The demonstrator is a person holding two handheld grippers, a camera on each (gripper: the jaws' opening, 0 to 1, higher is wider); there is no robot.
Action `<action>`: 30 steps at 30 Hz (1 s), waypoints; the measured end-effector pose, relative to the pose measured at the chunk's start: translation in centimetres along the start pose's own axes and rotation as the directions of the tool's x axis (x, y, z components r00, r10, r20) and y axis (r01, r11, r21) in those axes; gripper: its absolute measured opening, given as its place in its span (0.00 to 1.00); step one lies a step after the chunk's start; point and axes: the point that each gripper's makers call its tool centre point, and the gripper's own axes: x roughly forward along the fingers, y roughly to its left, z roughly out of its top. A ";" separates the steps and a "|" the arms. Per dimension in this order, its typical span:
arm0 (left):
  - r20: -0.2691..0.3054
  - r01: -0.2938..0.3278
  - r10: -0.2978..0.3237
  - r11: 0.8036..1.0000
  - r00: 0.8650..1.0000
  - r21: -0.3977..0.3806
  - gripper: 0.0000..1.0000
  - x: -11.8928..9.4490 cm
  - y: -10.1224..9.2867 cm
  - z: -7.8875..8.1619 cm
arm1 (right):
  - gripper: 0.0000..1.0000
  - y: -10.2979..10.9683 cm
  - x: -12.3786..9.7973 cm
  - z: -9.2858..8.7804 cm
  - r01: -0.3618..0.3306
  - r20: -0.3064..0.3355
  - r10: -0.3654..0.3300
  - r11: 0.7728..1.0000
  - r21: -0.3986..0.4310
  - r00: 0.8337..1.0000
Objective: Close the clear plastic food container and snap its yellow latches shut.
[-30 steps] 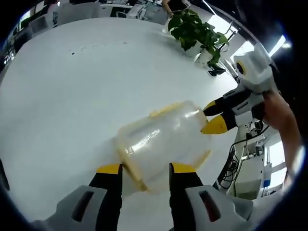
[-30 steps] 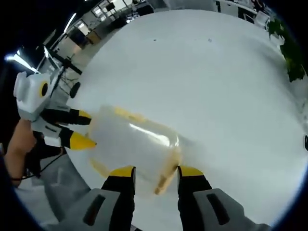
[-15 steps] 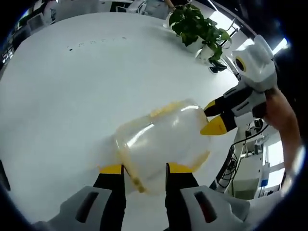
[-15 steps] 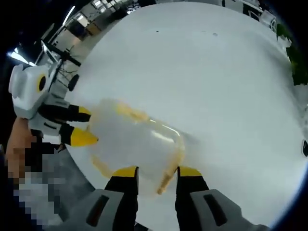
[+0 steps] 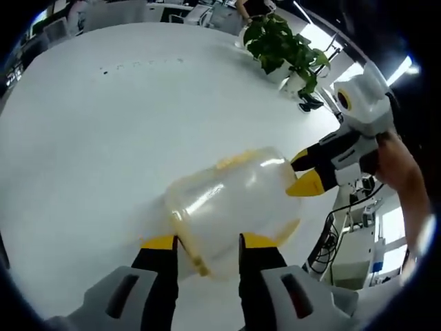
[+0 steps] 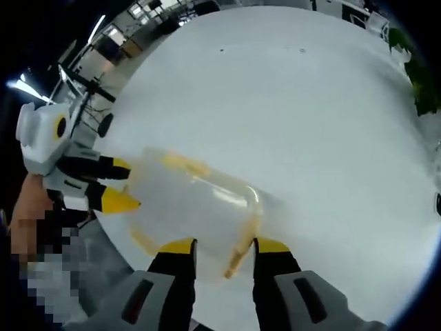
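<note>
round white table [image 5: 89, 138], clear plastic container [image 5: 231, 203] on it, potted plant [image 5: 282, 48] at far edge

A broad round white table [image 5: 89, 138] stretches ahead of the left gripper's jaws. Far ahead and to the right, near its rim, a leafy green potted plant [image 5: 279, 45] stands in a white pot. Beyond the rim, right of the jaws, hang what look like black cables [image 5: 324, 241].
</note>
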 end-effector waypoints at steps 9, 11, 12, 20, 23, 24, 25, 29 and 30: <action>0.014 0.017 -0.017 1.000 1.000 -0.002 0.35 0.0 0.0 0.1 | 0.37 0.5 0.2 0.3 0.003 0.026 -0.001 0.998 -0.068 1.000; 0.018 0.019 -0.019 1.000 1.000 0.004 0.35 -0.1 0.0 0.1 | 0.38 0.5 0.1 0.2 0.002 0.024 0.000 0.997 -0.080 1.000; 0.018 0.025 -0.025 0.999 1.000 0.030 0.36 -0.1 -0.1 0.1 | 0.38 0.5 0.0 0.0 0.001 0.020 0.001 0.995 -0.099 1.000; 0.039 0.029 -0.033 0.995 0.999 0.096 0.37 -0.7 -0.2 0.9 | 0.37 0.5 -0.6 0.1 0.024 0.007 -0.023 0.981 -0.191 1.000; 0.039 0.029 -0.034 0.992 0.999 0.126 0.38 -1.0 0.0 1.0 | 0.37 0.5 -0.8 0.3 0.029 0.000 -0.030 0.969 -0.246 1.000; 0.042 0.025 -0.032 0.988 0.999 0.152 0.38 -1.1 0.0 1.1 | 0.37 0.5 -0.8 0.1 0.029 -0.005 -0.031 0.968 -0.248 0.999; 0.038 0.022 -0.029 0.986 0.999 0.164 0.38 -1.1 0.1 1.1 | 0.37 0.5 -0.8 0.2 0.028 -0.009 -0.031 0.964 -0.263 0.999; 0.019 0.016 -0.020 0.976 1.000 0.216 0.38 -1.3 0.4 0.9 | 0.35 0.4 -1.0 0.0 0.032 -0.034 -0.046 0.945 -0.326 0.998; 0.016 0.018 -0.023 0.967 1.000 0.253 0.38 -1.4 0.5 1.0 | 0.35 0.4 -1.1 0.1 0.034 -0.029 -0.046 0.944 -0.329 0.999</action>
